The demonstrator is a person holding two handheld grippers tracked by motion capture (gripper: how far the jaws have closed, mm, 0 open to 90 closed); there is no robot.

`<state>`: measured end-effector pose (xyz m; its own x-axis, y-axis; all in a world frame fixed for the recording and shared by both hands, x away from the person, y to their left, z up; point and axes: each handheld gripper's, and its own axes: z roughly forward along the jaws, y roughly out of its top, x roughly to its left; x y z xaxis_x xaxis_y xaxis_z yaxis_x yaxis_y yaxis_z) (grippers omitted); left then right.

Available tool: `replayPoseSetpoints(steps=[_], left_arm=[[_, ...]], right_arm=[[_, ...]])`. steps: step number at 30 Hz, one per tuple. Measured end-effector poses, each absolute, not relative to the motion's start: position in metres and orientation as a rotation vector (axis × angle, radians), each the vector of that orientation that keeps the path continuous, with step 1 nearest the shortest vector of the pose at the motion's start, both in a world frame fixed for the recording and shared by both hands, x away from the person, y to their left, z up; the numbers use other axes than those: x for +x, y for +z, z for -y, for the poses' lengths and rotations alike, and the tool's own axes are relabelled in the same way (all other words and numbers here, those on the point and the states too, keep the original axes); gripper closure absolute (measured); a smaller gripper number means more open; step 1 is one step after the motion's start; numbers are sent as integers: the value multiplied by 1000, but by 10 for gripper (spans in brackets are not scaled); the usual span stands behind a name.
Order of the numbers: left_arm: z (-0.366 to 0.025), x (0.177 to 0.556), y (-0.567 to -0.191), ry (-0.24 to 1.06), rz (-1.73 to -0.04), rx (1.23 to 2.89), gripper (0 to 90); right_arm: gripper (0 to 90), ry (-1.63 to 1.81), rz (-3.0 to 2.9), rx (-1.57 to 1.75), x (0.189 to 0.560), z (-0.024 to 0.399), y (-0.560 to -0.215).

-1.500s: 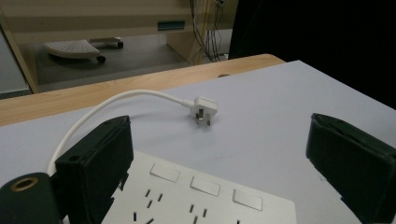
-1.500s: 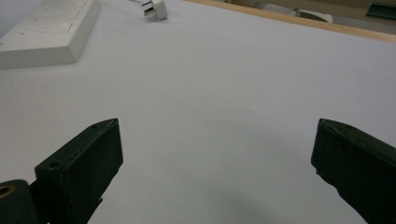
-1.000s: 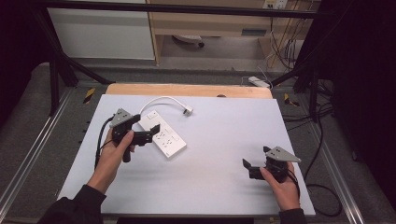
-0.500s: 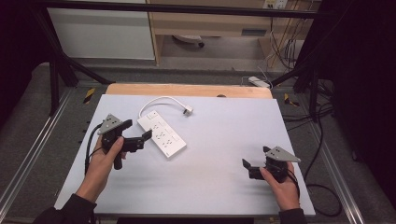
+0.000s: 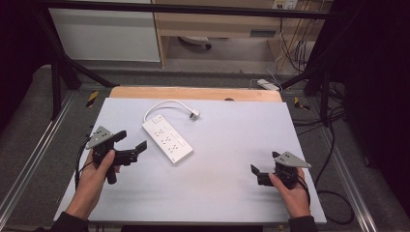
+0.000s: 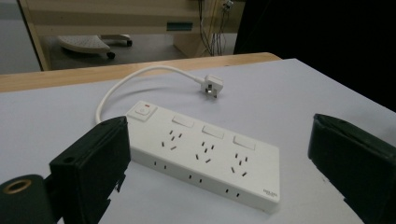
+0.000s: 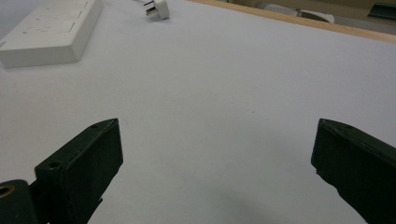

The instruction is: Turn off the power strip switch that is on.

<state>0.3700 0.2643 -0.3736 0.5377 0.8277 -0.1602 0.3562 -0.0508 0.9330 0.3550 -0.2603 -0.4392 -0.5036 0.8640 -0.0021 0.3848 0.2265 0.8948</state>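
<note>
The white power strip point(image 5: 167, 138) lies flat on the counter point(image 5: 232, 145), slanting from about 11 o'clock to 5 o'clock in the high view. The left tongs point(image 5: 130, 146) sit just beside it at its 9 o'clock side, spread wide and holding nothing, with the tips close to the strip's long edge but apart from it. In the left gripper view the strip point(image 6: 205, 154) lies between and beyond the two black jaws, its red-marked switch at the far left end and three socket groups along its top. Its white cord point(image 5: 164, 104) curves off toward 12 o'clock and ends in a plug point(image 5: 194, 115) resting on the counter. The right tongs point(image 5: 263, 166) rest at about 4 o'clock from the strip, well apart from it, also spread and empty.

The counter's top is pale grey with a wooden strip along its far edge. Beyond it stands wooden furniture on a grey floor, with dark cables at the right.
</note>
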Motion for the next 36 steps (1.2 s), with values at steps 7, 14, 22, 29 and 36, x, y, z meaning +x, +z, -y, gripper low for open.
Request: replayPoseSetpoints(steps=[7, 14, 22, 29, 36], left_arm=[[-277, 355, -385, 512, -1049, 1637, 59], [-285, 342, -395, 505, -1059, 1635, 61], [-290, 324, -412, 478, -1065, 1678, 69], [-288, 318, -427, 457, -1067, 1739, 71], [-268, 313, -440, 437, -1006, 1902, 69]], right_arm=[[25, 1232, -1994, 1145, 355, 260, -439], [25, 1229, -1994, 1144, 355, 260, -439], [25, 1225, -1997, 1143, 355, 259, -439], [25, 1229, -1992, 1148, 354, 260, -439], [25, 1222, -1997, 1150, 355, 260, -440]])
